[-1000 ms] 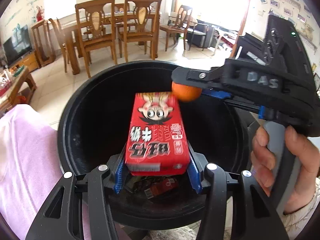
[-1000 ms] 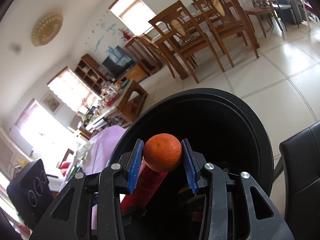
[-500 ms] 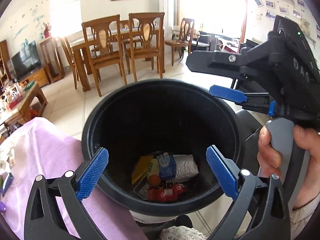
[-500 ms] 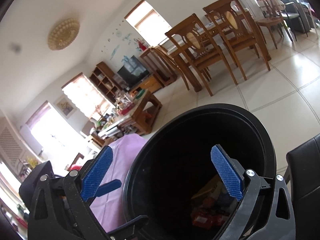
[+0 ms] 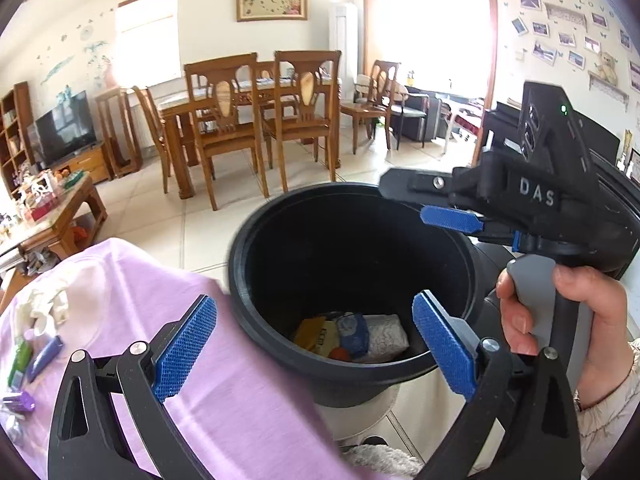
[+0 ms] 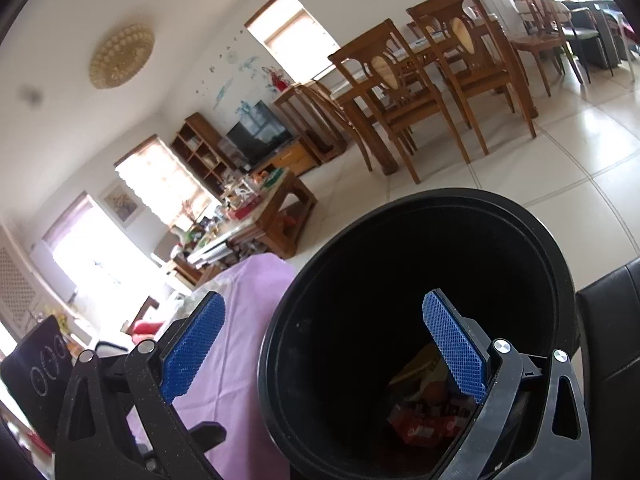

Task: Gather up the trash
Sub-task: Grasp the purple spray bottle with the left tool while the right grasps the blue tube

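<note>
A black round bin point(image 5: 240, 264) stands beside a table with a purple cloth point(image 5: 240, 392). Inside lie wrappers, a white packet point(image 5: 384, 332), a yellow packet point(image 5: 310, 330) and an orange point(image 5: 341, 353). My left gripper point(image 5: 316, 348) is open and empty over the bin's near rim. My right gripper point(image 6: 324, 346) is open and empty above the bin point(image 6: 520, 216); in the left wrist view its blue fingers point(image 5: 452, 218) show at the bin's far right rim. The red carton point(image 6: 420, 426) and orange point(image 6: 434, 392) lie at the bottom.
Small trash items point(image 5: 36, 356) and crumpled white tissue point(image 5: 44, 304) lie on the cloth at the left. A black chair point(image 6: 612, 320) stands right of the bin. Wooden dining chairs point(image 5: 224, 128) and a coffee table point(image 5: 60, 216) stand beyond on tiled floor.
Both grippers opened: the red carton and the orange dropped into the bin. Both grippers then drew back and leftward, bringing the purple cloth into view.
</note>
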The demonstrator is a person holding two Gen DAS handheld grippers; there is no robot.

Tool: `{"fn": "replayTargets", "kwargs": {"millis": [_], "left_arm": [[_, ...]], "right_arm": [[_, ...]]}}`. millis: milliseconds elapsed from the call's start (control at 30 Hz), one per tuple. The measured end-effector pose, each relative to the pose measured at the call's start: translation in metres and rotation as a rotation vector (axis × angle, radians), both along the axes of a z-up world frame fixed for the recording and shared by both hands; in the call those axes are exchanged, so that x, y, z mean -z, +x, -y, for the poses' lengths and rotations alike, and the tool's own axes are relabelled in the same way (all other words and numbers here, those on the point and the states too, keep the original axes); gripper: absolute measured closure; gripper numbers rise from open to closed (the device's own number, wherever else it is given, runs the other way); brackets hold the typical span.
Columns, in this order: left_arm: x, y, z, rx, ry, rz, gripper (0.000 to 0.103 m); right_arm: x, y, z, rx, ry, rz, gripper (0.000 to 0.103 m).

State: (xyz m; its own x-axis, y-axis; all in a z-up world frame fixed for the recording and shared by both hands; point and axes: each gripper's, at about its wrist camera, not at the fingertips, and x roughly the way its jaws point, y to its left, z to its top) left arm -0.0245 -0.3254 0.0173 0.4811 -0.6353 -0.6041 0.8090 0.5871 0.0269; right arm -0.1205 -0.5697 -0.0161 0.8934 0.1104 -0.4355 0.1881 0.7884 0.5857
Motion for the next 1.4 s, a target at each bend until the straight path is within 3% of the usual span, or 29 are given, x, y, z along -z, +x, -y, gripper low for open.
{"fn": "replayTargets", "kwargs": {"millis": [233, 500, 633, 767, 1033, 1233, 1400], "left_arm": [[-0.004, 0.035, -0.066, -0.121, -0.040, -0.019, 0.005], [-0.001, 0.101, -0.177, -0.359, -0.080, -0.106, 0.005], [0.009, 0.133, -0.226, -0.487, -0.045, -0.147, 0.005], [0.020, 0.157, -0.259, -0.539, 0.010, -0.169, 0.005], [0.041, 0.183, -0.282, -0.540, 0.066, -0.261, 0.005], [0.055, 0.190, -0.271, -0.524, 0.171, -0.208, 0.005], [0.051, 0.184, -0.286, -0.502, 0.112, -0.211, 0.014]], "right_arm": [[-0.005, 0.032, -0.039, -0.048, -0.061, -0.040, 0.005], [-0.008, 0.086, -0.117, -0.174, -0.136, -0.074, 0.005], [-0.007, 0.114, -0.154, -0.251, -0.146, -0.085, 0.005], [-0.005, 0.137, -0.187, -0.317, -0.160, -0.101, 0.005], [-0.002, 0.184, -0.252, -0.435, -0.246, -0.151, 0.005], [0.011, 0.226, -0.295, -0.517, -0.355, -0.216, 0.005], [0.023, 0.248, -0.324, -0.607, -0.561, -0.240, 0.006]]}}
